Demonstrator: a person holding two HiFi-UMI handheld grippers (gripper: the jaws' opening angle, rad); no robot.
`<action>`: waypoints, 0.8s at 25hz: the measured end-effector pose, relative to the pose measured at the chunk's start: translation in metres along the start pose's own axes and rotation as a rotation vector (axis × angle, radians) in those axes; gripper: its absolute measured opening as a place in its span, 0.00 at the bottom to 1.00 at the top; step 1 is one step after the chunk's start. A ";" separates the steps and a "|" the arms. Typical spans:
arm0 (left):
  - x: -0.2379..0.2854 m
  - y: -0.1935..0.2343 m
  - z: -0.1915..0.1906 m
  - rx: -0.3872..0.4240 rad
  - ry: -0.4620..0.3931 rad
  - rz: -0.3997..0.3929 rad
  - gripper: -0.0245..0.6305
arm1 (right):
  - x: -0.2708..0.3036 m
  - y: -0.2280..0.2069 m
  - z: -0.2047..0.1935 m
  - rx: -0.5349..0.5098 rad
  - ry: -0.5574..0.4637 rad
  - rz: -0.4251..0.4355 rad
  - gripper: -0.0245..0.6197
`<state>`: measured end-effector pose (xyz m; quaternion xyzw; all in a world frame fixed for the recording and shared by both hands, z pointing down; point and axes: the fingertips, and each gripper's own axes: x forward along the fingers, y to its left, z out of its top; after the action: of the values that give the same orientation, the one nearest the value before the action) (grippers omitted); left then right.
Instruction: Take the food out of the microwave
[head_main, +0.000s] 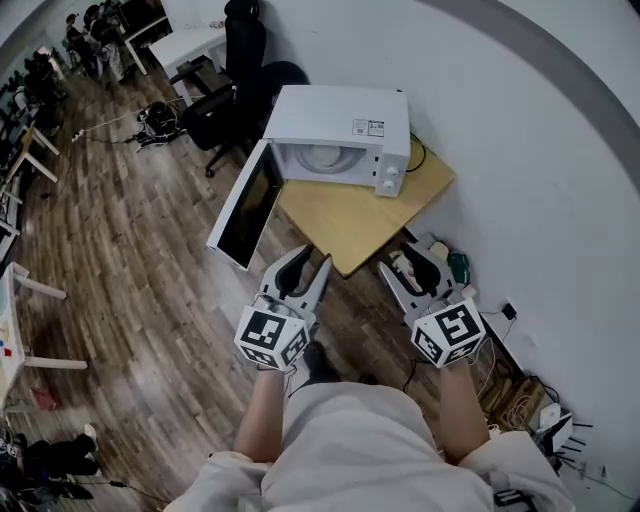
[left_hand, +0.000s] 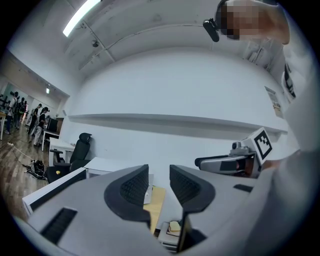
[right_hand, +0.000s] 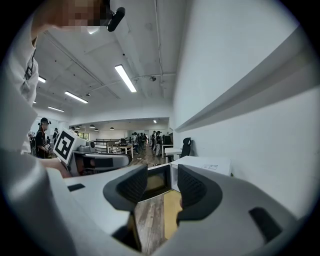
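**Microwave** (head_main: 340, 125): on wooden worktop (head_main: 350, 215), at 12 o'clock from the person. Long axis runs 9 to 3. Cavity faces 6 o'clock.
**Door** (head_main: 245, 205): hinged left, swung out toward 7 o'clock, probably to give access.
**Food** (head_main: 325, 157): pale round shape inside the cavity, lying flat. No long axis can be made out.
**Left gripper** (head_main: 312, 258), **right gripper** (head_main: 408, 258): side by side, well short of the cavity, aimed at 12 o'clock. Fingers of both apart, nothing between them, apparently ready to reach in.
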<state>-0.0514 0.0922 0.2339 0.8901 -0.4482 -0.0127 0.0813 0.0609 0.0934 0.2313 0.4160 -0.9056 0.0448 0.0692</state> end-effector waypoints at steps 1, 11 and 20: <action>0.002 0.008 0.001 -0.003 -0.003 -0.001 0.22 | 0.007 0.000 0.001 -0.002 0.002 -0.005 0.30; 0.018 0.072 -0.002 -0.005 0.018 -0.049 0.22 | 0.076 0.002 0.005 0.010 0.018 -0.049 0.32; 0.033 0.117 -0.021 -0.023 0.059 -0.064 0.23 | 0.129 -0.001 -0.012 0.021 0.075 -0.088 0.34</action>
<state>-0.1229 0.0001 0.2748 0.9030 -0.4167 0.0059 0.1045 -0.0199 -0.0021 0.2642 0.4543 -0.8826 0.0667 0.1007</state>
